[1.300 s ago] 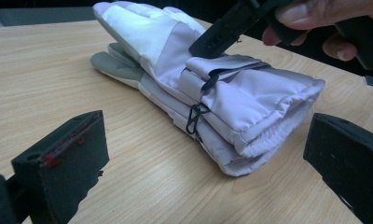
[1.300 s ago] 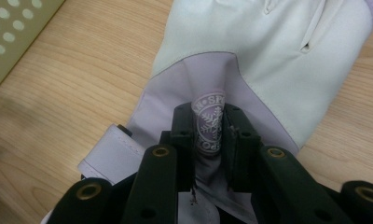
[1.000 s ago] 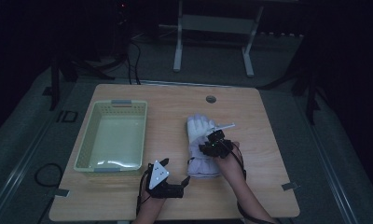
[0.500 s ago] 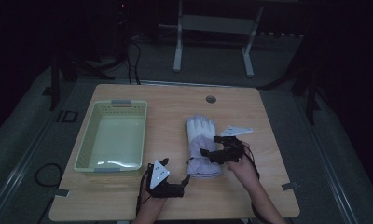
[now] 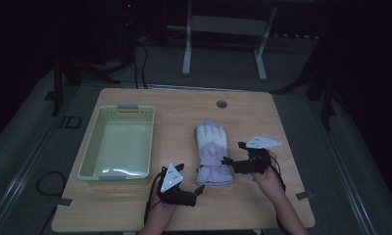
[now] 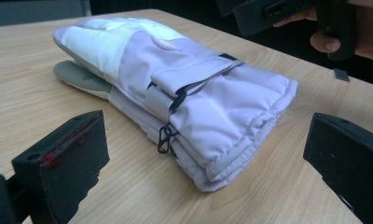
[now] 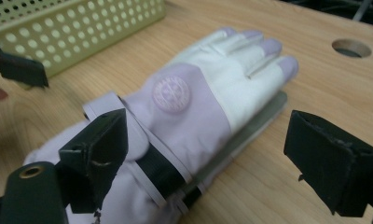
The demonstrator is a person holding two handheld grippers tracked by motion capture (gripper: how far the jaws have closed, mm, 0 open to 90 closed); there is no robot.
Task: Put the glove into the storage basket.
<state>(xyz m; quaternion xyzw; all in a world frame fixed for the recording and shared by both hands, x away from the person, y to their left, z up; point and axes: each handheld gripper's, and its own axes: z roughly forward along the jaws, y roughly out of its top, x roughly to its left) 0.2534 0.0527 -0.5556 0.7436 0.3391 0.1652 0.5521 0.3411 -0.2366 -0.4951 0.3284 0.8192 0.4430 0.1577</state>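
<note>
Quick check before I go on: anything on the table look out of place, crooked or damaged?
Nothing stands out. The pair of gloves lies stacked flat on the table, fingers pointing away, cuff toward the person. The basket sits square and empty to its left. Both tongs, left and right, are open beside the cuff, gripping nothing.

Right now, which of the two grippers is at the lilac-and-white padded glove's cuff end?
The left gripper, open at the cuff end of the lilac-and-white padded glove. The right gripper, also open, comes in at the glove's side.
</note>
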